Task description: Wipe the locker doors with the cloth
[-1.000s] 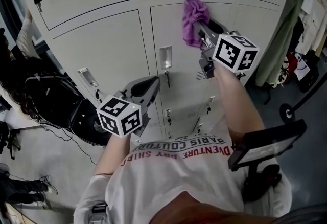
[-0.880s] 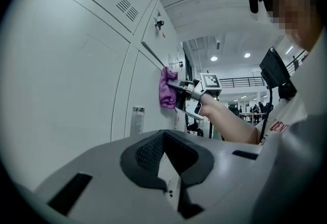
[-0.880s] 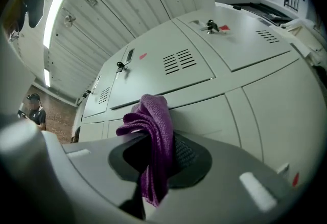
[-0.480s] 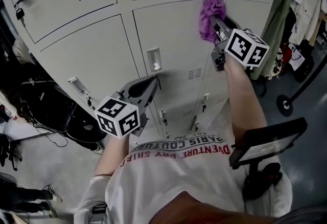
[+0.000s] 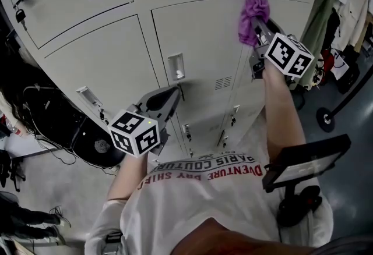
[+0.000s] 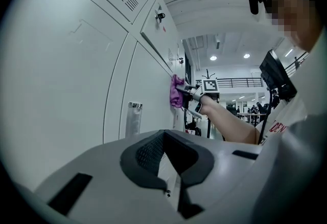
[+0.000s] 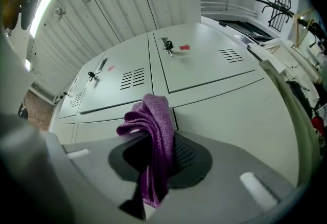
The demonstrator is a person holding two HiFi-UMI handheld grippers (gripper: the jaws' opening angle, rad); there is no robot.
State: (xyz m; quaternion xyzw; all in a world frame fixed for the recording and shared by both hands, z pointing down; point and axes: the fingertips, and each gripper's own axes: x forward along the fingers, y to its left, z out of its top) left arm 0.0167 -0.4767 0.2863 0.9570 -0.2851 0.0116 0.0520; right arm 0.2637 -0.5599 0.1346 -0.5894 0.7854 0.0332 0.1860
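A purple cloth (image 5: pixel 253 15) is pressed against the upper right corner of a cream locker door (image 5: pixel 198 44), close to the seam with the neighbouring door. My right gripper (image 5: pixel 258 29) is shut on it, arm stretched out. In the right gripper view the cloth (image 7: pixel 153 136) hangs bunched between the jaws of the right gripper (image 7: pixel 153 154), with locker doors (image 7: pixel 230 110) behind. My left gripper (image 5: pixel 169 96) is held low near a door latch, shut and holding nothing. In the left gripper view, the left gripper (image 6: pixel 166 154) looks along the doors toward the cloth (image 6: pixel 177 92).
Metal latches (image 5: pixel 176 66) stick out from the doors. Keys hang in a lock (image 5: pixel 21 15) at upper left. Clothes (image 5: pixel 344 3) hang to the right of the lockers. A wheeled stand (image 5: pixel 326 123) is on the floor at right, cables and dark bags (image 5: pixel 58 126) at left.
The right gripper has slid the cloth rightward and up across the door toward its top right corner. The left gripper has stayed in place.
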